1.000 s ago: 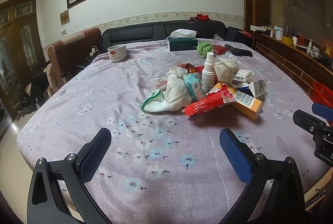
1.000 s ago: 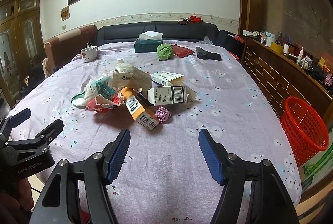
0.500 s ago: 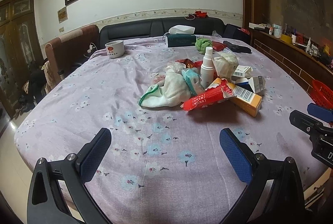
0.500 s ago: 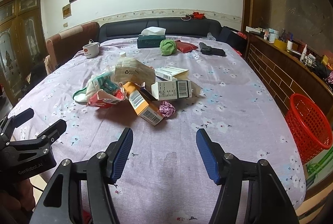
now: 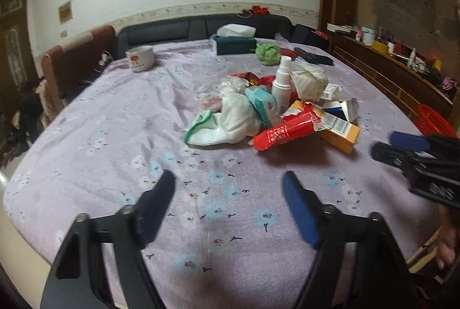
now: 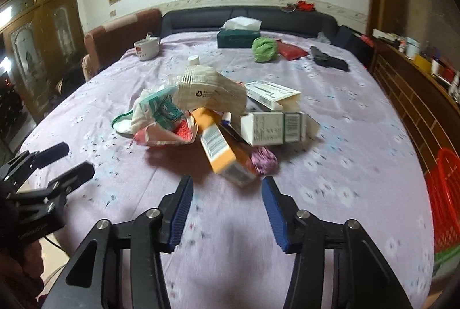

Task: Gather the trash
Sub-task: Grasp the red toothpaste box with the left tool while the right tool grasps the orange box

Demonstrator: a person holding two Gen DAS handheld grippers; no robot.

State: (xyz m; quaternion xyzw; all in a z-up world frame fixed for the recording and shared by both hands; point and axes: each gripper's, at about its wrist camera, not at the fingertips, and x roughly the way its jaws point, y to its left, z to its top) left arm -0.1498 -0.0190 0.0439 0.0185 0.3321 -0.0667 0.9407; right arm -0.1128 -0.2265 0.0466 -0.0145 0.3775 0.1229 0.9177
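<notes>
1. A round table [image 5: 120,119] fills both views, covered in a soft lilac cloth printed with small pale flowers; the cloth is creased near the middle.
2. Far left on the cloth stands a white mug [image 5: 140,58] with a red mark, well apart from everything else.
3. The left gripper [image 5: 228,194] hangs over bare cloth at the near edge, its jaws spread wide and empty, with open room between it and the trash.
4. The trash pile [image 5: 273,110] sits at the table's centre: a limp white cloth with green trim [image 5: 227,122], a teal tissue packet [image 5: 260,103], an upright white spray bottle [image 5: 281,84], a torn red wrapper [image 5: 283,133], a crumpled paper bag [image 6: 211,92], an orange carton [image 6: 222,149], a white box with barcode [image 6: 273,128] and a crinkled pink foil scrap [image 6: 263,159].
5. The right gripper [image 6: 227,204] hovers just short of the orange carton, jaws wide and empty.
6. Behind the pile lie a green tissue box [image 6: 238,38] with a tissue poking out, a green ball [image 6: 264,49], a red pouch [image 6: 293,51] and a black object [image 6: 329,59].
7. Beyond the right rim stands a red mesh basket [image 6: 444,194]; what is in it cannot be made out.
</notes>
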